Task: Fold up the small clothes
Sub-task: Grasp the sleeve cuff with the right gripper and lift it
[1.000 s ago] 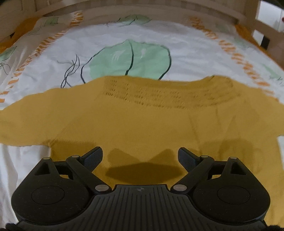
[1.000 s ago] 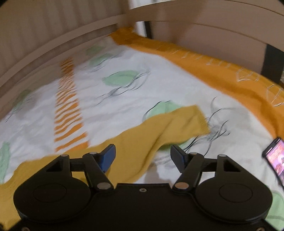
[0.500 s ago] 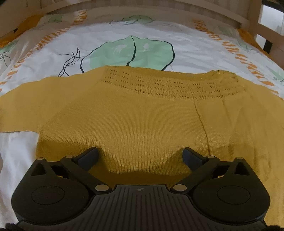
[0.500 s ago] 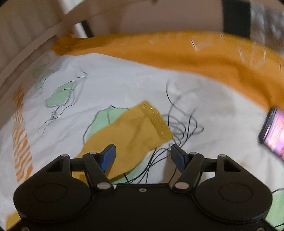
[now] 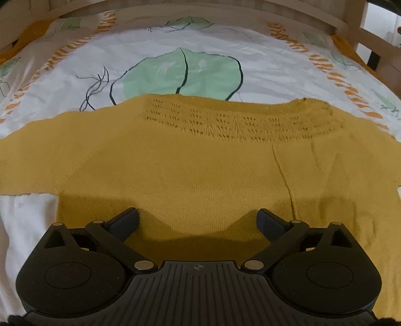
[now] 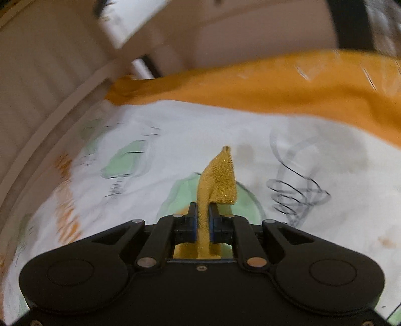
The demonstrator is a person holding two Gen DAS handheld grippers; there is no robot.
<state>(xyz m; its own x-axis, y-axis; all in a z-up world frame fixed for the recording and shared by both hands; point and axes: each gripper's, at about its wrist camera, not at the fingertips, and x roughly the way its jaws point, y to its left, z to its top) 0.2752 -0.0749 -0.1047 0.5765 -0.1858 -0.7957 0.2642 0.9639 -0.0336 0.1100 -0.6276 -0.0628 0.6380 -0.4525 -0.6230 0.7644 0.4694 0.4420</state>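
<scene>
A small mustard-yellow knitted sweater (image 5: 190, 163) lies flat on the bed, neckline at the far side, sleeves spread left and right. My left gripper (image 5: 198, 222) is open and empty, its fingers just above the sweater's near hem. My right gripper (image 6: 203, 213) is shut on the end of the sweater's sleeve (image 6: 219, 180); the cuff sticks up between the blue pads and folds over to the right, lifted off the sheet.
The bed has a white sheet (image 5: 175, 50) printed with green leaves and orange stripes. A wooden bed frame (image 5: 175, 10) runs along the far side. An orange blanket (image 6: 288, 82) lies along the bed's edge in the right wrist view.
My right gripper has moved onto the sleeve end and closed on it, lifting the cuff. My left gripper stays open over the hem, with only a slight shift of view.
</scene>
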